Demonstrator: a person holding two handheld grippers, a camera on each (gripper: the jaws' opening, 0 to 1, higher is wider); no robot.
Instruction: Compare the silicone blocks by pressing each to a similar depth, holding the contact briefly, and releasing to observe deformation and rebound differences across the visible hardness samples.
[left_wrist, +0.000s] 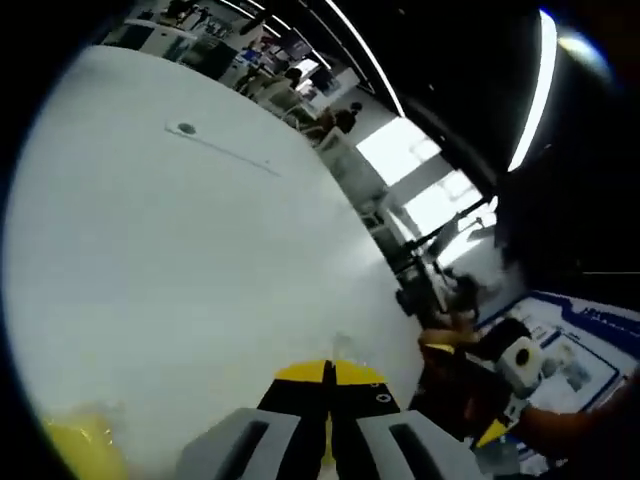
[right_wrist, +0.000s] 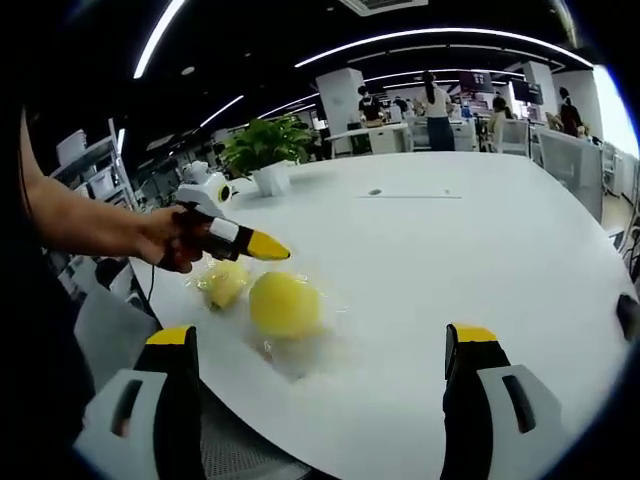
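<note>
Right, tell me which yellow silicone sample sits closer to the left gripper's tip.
The smaller yellow sample, just below the left gripper tip; the bigger round sample lies farther right.

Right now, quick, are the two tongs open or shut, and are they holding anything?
Left tongs: shut, empty, tips hovering above the yellow blocks.
Right tongs: wide open, holding nothing.

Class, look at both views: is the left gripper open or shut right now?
Shut. In its own view the left gripper has its yellow-tipped fingers pressed together with no gap; in the right gripper view it ends in one closed yellow point.
</note>
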